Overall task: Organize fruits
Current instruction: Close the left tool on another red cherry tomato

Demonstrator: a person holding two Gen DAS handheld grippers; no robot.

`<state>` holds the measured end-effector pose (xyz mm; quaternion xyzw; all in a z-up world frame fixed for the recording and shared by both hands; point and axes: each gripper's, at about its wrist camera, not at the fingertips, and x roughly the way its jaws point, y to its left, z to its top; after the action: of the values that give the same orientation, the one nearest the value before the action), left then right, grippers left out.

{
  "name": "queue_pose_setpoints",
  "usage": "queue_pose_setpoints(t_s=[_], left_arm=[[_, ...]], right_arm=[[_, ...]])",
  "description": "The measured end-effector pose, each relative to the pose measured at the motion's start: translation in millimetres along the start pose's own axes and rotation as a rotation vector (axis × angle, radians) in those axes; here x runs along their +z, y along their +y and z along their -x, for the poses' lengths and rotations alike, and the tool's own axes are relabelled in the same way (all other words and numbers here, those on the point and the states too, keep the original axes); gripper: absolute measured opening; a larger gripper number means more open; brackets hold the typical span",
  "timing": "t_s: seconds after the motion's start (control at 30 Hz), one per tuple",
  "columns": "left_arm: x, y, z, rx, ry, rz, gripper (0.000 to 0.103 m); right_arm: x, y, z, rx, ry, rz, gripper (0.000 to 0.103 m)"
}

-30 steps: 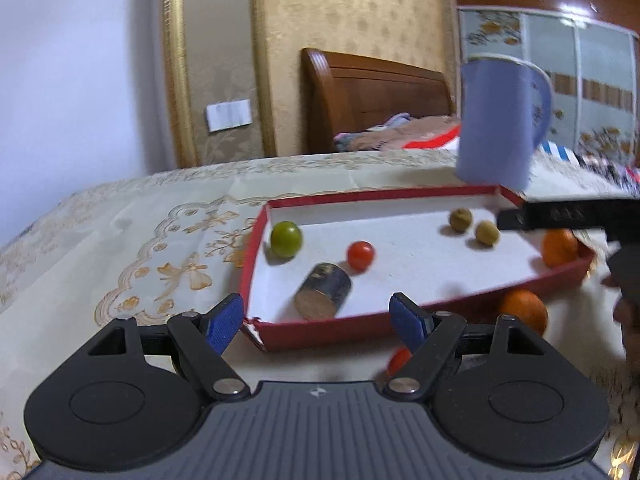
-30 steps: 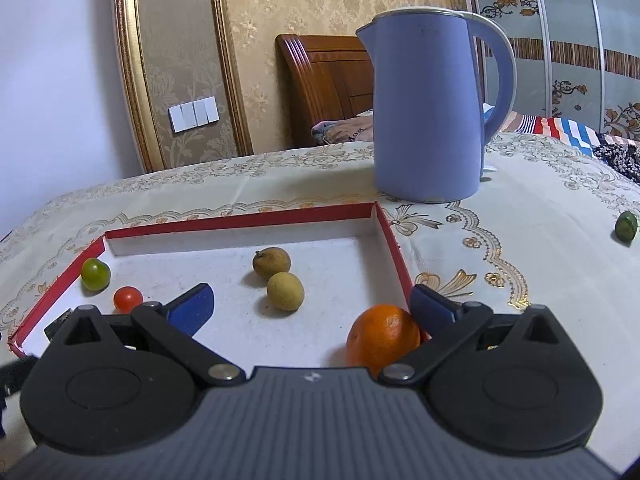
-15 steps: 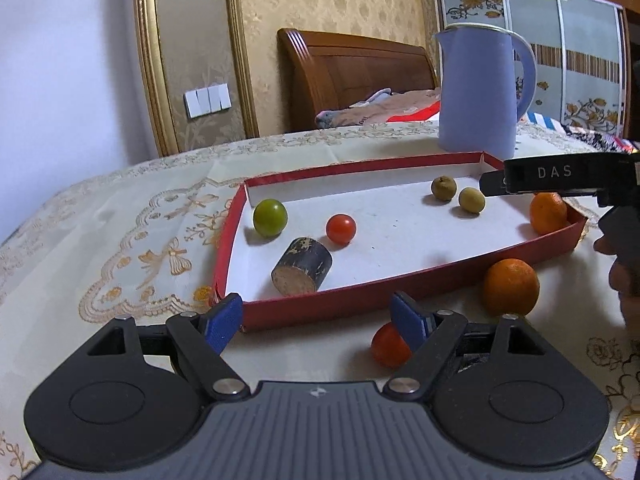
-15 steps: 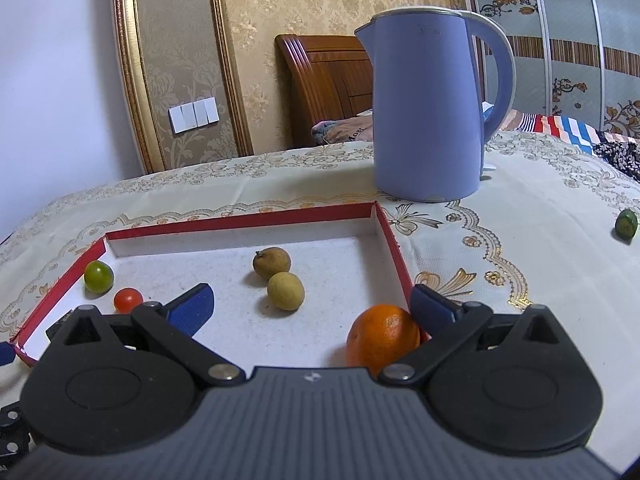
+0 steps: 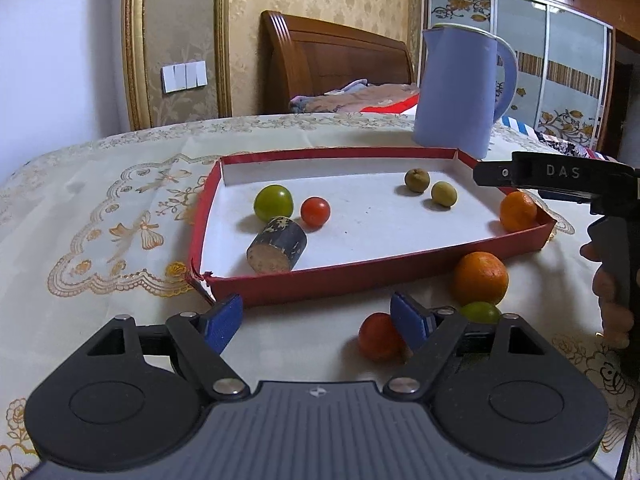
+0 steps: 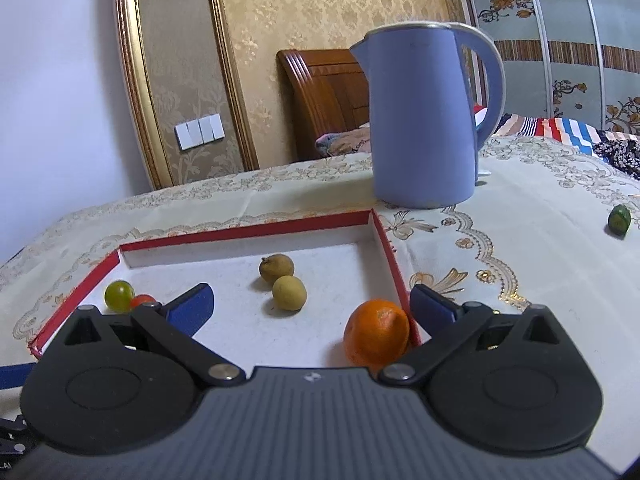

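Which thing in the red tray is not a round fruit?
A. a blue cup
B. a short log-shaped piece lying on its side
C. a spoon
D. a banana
B: in the left wrist view a short dark cylinder with a pale cut end lies on its side in the red tray, just in front of the green fruit and the red tomato.

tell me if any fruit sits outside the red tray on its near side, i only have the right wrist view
observer: yes, a round orange fruit lies on the cloth just outside the near wall of the red shallow cardboard tray
operator: anything else down there
observer: a small red tomato lies on the cloth by the right finger of the open left gripper
operator: that all
observer: no, a green round fruit shows behind that finger, partly hidden
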<state>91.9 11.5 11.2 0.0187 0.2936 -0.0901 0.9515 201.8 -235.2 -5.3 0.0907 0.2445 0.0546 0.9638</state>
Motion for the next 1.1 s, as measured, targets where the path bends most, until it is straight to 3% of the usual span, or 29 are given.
queue_pose_setpoints(t_s=[0.17, 0.4, 0.77, 0.93, 1.1], left_arm=[[-7, 18, 10, -0.066, 0.013, 0.043, 0.081], [-22, 43, 29, -0.040, 0.014, 0.075, 0.081], [-23, 7, 40, -0.034, -0.043, -0.073, 0.081], [-22, -7, 29, -0.025, -0.012, -0.134, 0.081], [-18, -5, 20, -0.020, 0.009, -0.129, 0.081]], right_arm=[[0, 1, 1, 0.010, -0.001, 0.004, 0.103], [-1, 3, 1, 0.018, 0.001, 0.014, 0.103], [-2, 3, 0, 0.016, 0.009, 0.015, 0.103], [-1, 3, -1, 0.017, 0.016, 0.013, 0.103], [-1, 3, -2, 0.017, 0.021, 0.014, 0.103]])
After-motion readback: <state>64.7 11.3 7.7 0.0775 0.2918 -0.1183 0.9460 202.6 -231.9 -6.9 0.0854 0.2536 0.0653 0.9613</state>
